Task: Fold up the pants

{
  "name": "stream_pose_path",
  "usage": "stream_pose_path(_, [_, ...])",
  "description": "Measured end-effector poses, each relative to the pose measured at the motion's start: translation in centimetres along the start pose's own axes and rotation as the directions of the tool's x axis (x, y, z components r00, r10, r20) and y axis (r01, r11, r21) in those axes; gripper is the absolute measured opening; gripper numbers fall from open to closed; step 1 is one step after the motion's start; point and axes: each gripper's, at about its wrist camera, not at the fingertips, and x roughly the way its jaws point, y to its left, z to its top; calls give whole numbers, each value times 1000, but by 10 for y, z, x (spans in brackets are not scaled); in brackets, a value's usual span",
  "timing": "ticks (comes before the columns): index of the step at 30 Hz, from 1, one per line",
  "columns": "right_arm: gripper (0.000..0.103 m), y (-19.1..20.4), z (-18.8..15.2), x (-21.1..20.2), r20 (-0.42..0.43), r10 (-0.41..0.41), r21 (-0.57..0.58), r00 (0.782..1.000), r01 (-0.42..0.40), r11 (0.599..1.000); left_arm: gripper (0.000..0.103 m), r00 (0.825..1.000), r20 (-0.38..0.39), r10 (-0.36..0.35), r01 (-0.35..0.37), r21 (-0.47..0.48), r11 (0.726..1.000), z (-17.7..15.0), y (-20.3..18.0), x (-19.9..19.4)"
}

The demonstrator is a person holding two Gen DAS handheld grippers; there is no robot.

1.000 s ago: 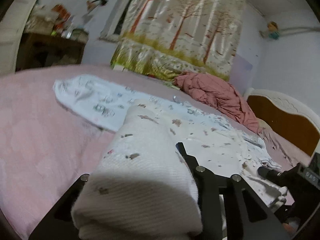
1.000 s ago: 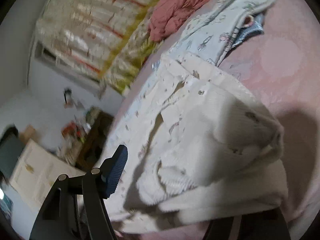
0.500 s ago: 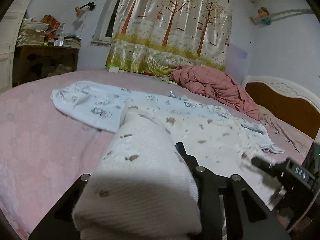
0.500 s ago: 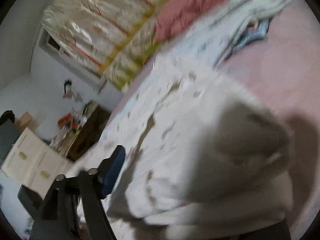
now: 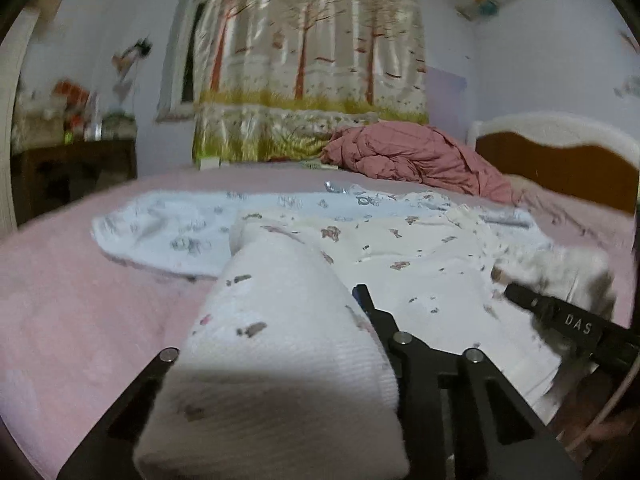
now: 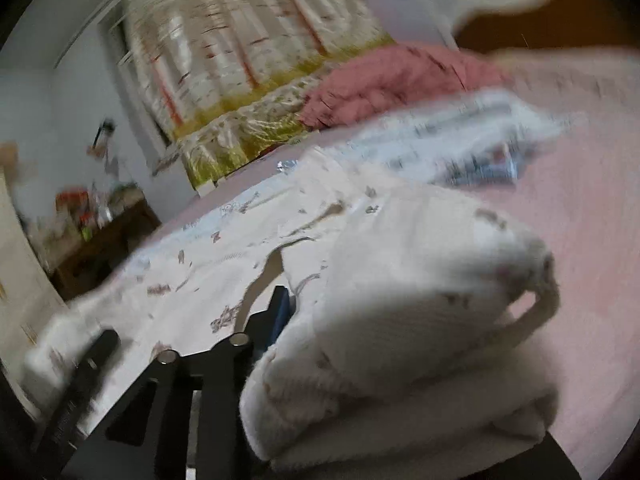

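The left tongs [image 5: 280,344] are clamped on a thick fold of the white pants [image 5: 408,264], which bulges up between the two black fingers [image 5: 376,316] and hides most of the near side. The cloth is ribbed white with small dark and pinkish prints. From that held end the pants run out flat across the pink bed [image 5: 80,288], lying partly on top of a pale blue printed garment [image 5: 180,232] spread beneath and behind them.

The right tongs [image 6: 384,332] grip another bunched end of the same pants [image 6: 224,256]; the fabric swells over them, with a looped hem or waistband edge hanging at its right side (this view is heavily blurred, so finer detail cannot be read). One dark finger [image 6: 280,308] shows at the left of the bundle; the other is buried under cloth. In the left wrist view the right tongs [image 5: 560,308] appear at the far right edge, holding a blurred lump of white fabric above the bed.

Behind the clothes, a crumpled dusty-rose quilt [image 5: 416,156] sits near the wooden headboard [image 5: 560,168]. A curtain printed with trees [image 5: 312,60] hangs on the far wall, and a dark cabinet [image 5: 72,176] with clutter on top stands at the left.
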Motion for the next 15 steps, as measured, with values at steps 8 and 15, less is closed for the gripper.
stream_pose_path(8, [24,43,8,-33,117,-39,-281,992,71,957,27,997,79,-1,-8,113,994,16,0,-20])
stream_pose_path(15, [23,65,28,-74,214,-2,-351,977,79,933,27,985,171,-12,-11,133,991,47,-2,-50])
